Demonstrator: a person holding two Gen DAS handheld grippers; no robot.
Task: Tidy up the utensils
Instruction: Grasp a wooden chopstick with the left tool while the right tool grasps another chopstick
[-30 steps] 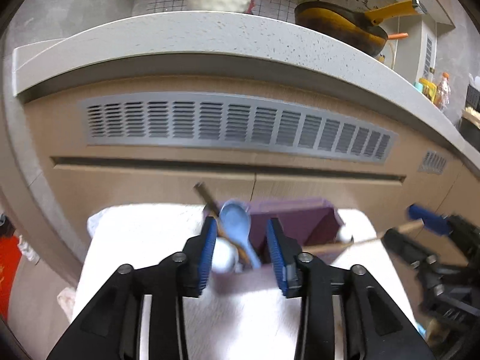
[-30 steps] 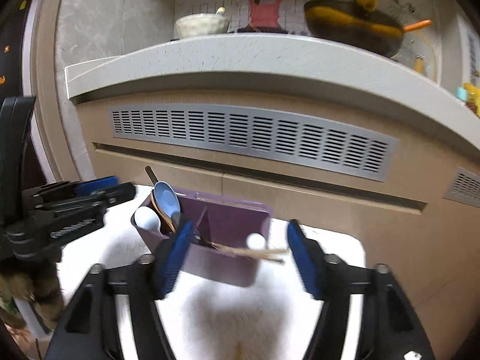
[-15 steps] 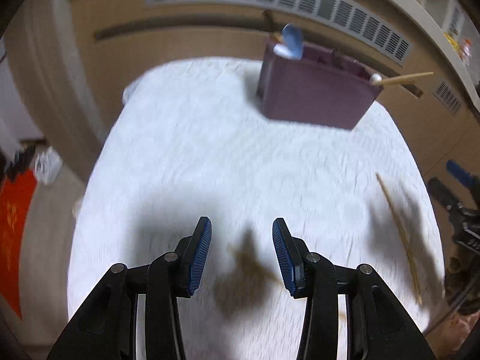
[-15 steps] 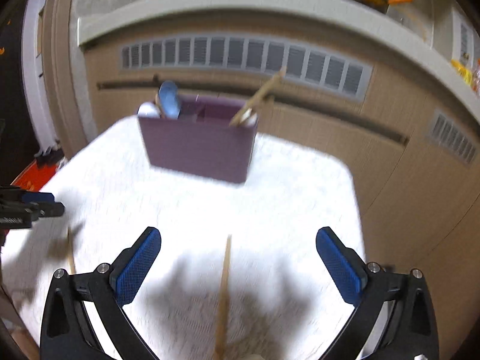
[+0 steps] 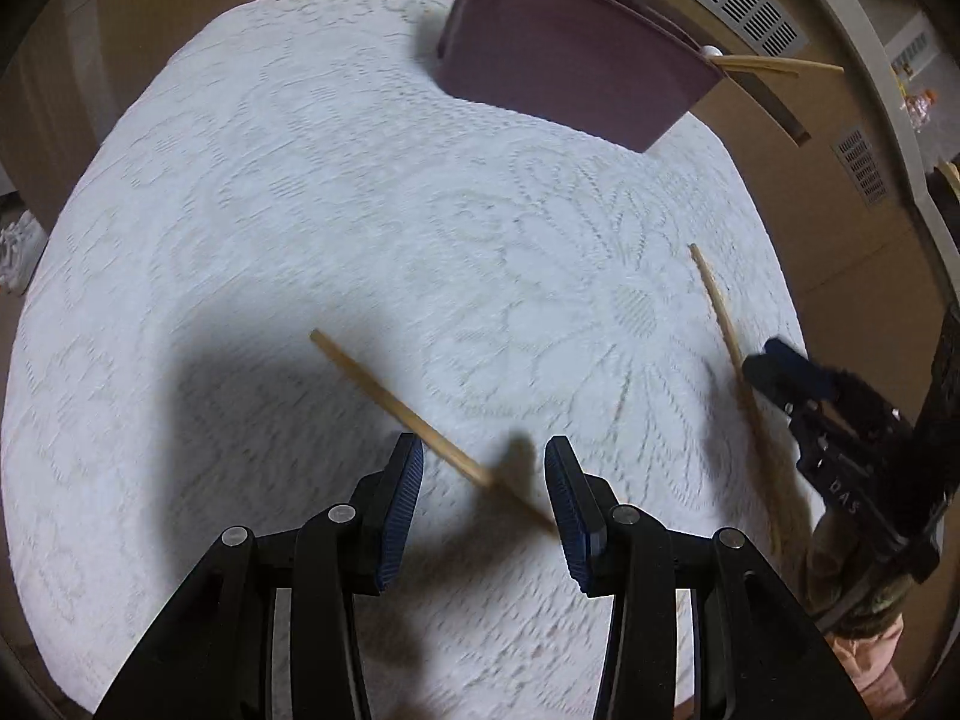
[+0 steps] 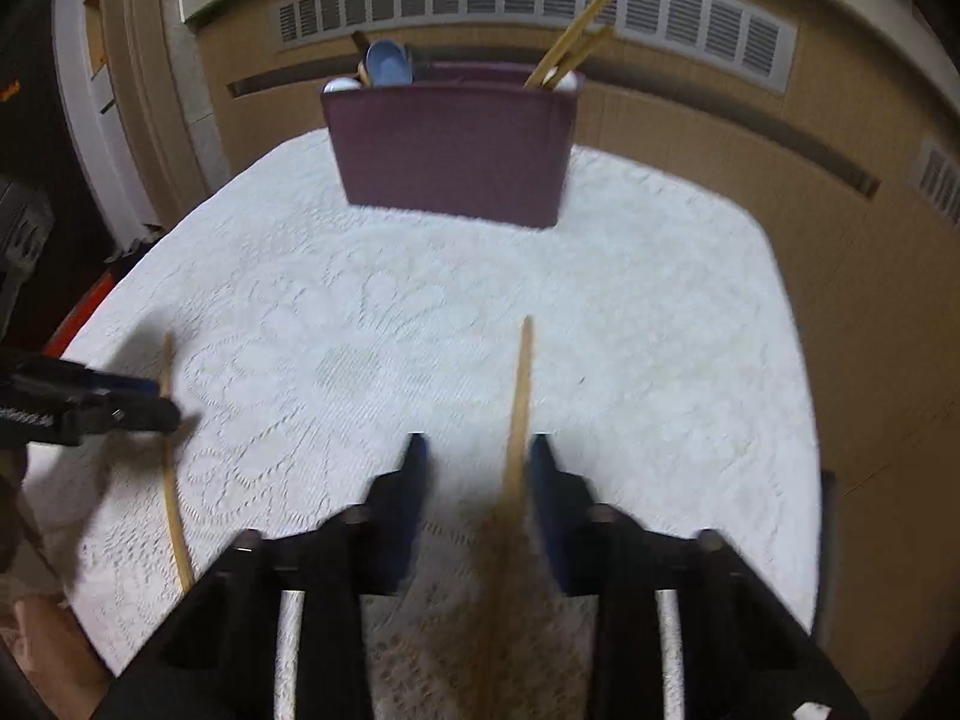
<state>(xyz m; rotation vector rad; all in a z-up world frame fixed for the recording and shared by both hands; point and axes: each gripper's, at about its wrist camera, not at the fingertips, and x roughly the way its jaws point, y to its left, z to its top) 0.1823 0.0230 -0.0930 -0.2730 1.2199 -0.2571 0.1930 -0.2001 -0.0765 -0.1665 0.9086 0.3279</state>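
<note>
Two wooden chopsticks lie on the white lace cloth (image 5: 300, 210). One chopstick (image 5: 372, 384) runs slantwise between the fingers of my left gripper (image 5: 483, 444), which is open just above it. The other chopstick (image 6: 523, 378) lies between the closing jaws of my right gripper (image 6: 477, 444), close against the right pad, with a gap to the left pad. At the far edge stands the purple utensil holder (image 6: 456, 144), with a blue spoon (image 6: 387, 63), a white spoon and chopsticks (image 6: 576, 24) in it. In the left wrist view my right gripper (image 5: 759, 366) sits over its chopstick (image 5: 717, 306).
Right behind the holder is a brown cabinet front with a grey vent grille (image 6: 528, 0). The cloth-covered table drops off at its rounded left and right edges. A person's hand and sleeve (image 5: 864, 648) hold the right gripper at the near right.
Both grippers have come away from the holder and dropped down to the cloth. The right jaws spread wide, then narrowed around a chopstick. The left jaws now straddle the other chopstick.
</note>
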